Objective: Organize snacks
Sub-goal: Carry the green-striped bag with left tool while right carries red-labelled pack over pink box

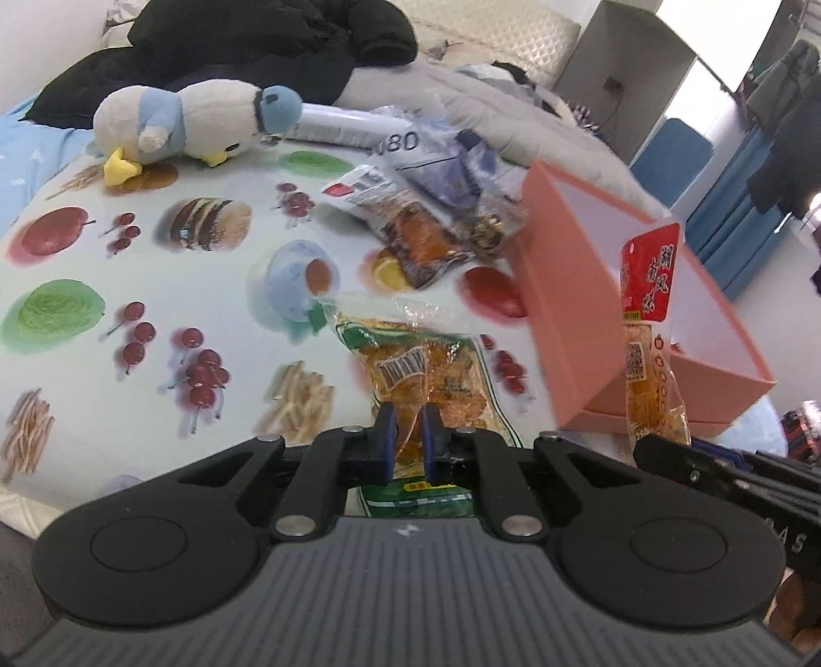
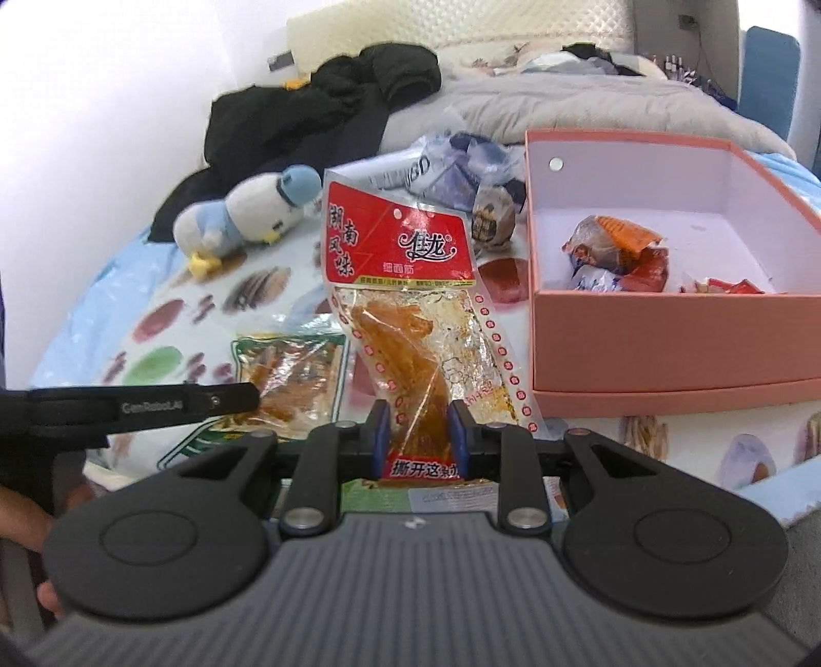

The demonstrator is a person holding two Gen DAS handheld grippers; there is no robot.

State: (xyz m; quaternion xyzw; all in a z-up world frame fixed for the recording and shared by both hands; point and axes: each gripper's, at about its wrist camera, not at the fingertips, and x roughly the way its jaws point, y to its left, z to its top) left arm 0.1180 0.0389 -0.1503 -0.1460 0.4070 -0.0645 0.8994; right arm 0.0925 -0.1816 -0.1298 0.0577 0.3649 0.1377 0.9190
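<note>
Left gripper [image 1: 409, 436]: jaws clamped on green-edged snack packet [image 1: 426, 369], above the fruit-print cloth [image 1: 154, 267]. Right gripper [image 2: 418, 431]: jaws clamped on red-topped snack packet [image 2: 410, 308], upright, just left of pink box [image 2: 667, 328] holding wrapped snacks [image 2: 616, 251]. Nearby: plush penguin [image 1: 195, 123], loose snack pile [image 1: 426, 205], black garment [image 1: 246, 46].

The lower end of the green-edged snack packet [image 1: 426, 369] is being hidden behind the left gripper's fingers [image 1: 386, 441]. The pink box [image 1: 574, 328] is being blurred in the left wrist view, its interior being screened by its own wall. The heaped wrappers [image 2: 462, 174] are being shown too blurred for reading.
</note>
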